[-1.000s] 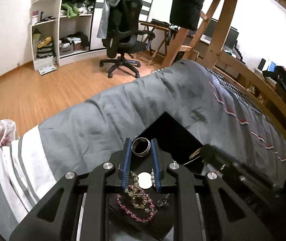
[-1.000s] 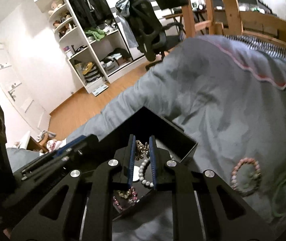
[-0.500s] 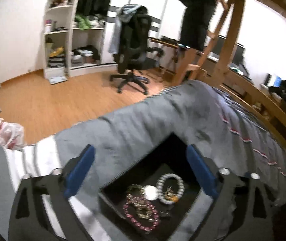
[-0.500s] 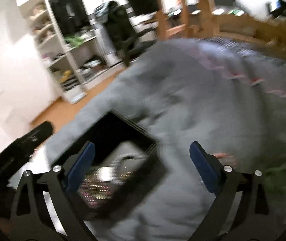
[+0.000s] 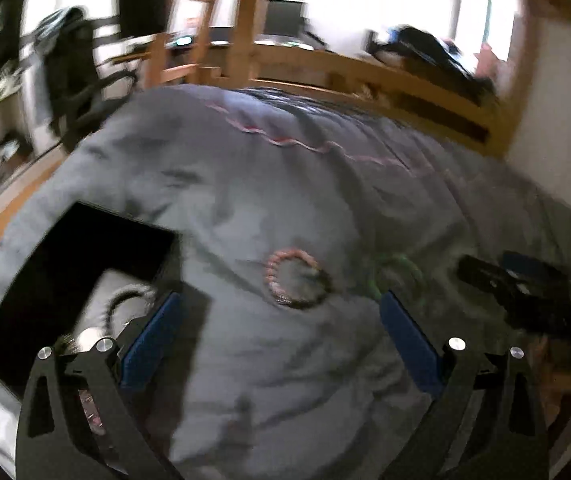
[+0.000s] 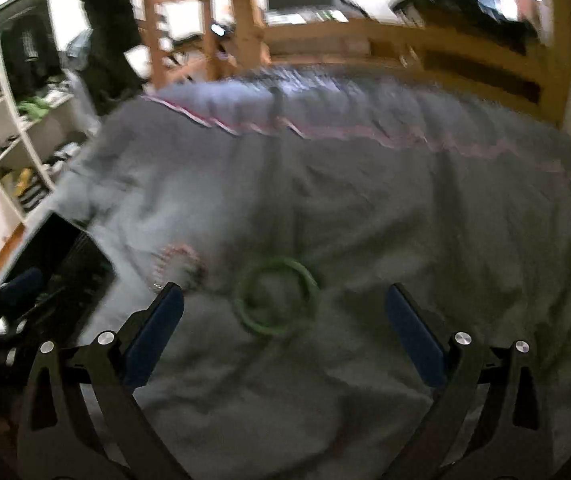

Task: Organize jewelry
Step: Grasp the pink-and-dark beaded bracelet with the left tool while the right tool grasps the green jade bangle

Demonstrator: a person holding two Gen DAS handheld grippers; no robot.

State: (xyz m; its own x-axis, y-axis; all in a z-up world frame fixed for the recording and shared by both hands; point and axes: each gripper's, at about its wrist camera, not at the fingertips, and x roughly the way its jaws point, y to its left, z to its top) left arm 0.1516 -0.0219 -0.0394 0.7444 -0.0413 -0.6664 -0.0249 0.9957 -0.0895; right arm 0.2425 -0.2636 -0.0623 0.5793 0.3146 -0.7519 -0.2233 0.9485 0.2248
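Note:
A black jewelry box [image 5: 85, 240] sits on the grey quilt at the left, with a pale bead bracelet [image 5: 125, 296] and other pieces inside. To its right a pink and dark bead bracelet [image 5: 271, 280] lies on the quilt, just beyond and between the fingers of my left gripper [image 5: 279, 300], which is open and empty. A green bangle [image 6: 281, 261] lies right of it, between the tips of my right gripper [image 6: 284, 292], whose jaws are opening wide and not touching it. The right wrist view also shows the bead bracelet [image 6: 173, 252] and the box [image 6: 57, 240].
The grey quilt [image 5: 285, 184] with a pink stripe covers the bed. A wooden bed frame [image 5: 365, 76] runs along the far side. An office chair [image 5: 69, 72] and white shelves [image 6: 17, 140] stand on the wooden floor to the left. Both views are blurred.
Both grippers were shut over the box, then opened wide and swung right across the quilt. The left now faces the bead bracelet, the right the green bangle.

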